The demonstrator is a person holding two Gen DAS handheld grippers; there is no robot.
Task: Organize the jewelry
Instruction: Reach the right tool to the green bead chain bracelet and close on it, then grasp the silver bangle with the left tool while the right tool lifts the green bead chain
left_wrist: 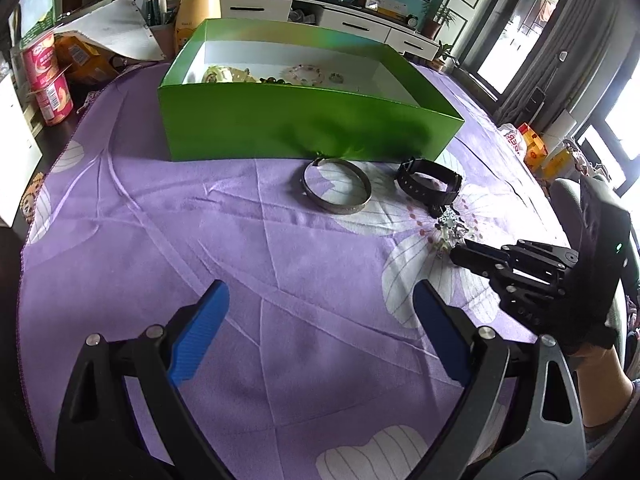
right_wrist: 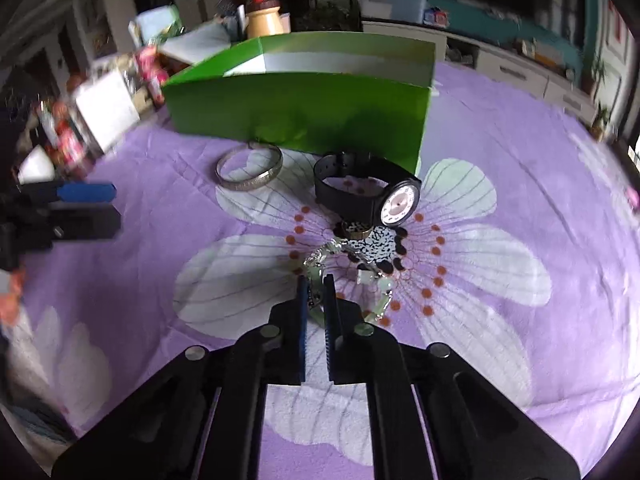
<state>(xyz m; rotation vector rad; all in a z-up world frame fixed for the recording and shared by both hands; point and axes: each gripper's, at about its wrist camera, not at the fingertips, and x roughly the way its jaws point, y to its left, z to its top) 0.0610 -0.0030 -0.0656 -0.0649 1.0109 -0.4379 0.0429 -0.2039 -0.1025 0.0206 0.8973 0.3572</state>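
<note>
- Left wrist view: the left gripper (left_wrist: 320, 322) hangs wide open over the purple cloth (left_wrist: 200, 240) on the desk, holding nothing. Ahead stands a green box (left_wrist: 304, 124) with some jewelry inside. Just before the box lie a bangle (left_wrist: 336, 189) and a black watch (left_wrist: 430, 182). The right gripper (left_wrist: 464, 254) reaches in from the right at a pale bracelet (left_wrist: 450, 236).
- Right wrist view: the right gripper (right_wrist: 316, 286) is nearly closed, its pads pinching the bracelet (right_wrist: 348, 276) lying on the cloth's flower print. The watch (right_wrist: 366, 192) and a small ring (right_wrist: 354, 230) sit just beyond, the bangle (right_wrist: 250, 170) farther left by the box (right_wrist: 296, 112).
</note>
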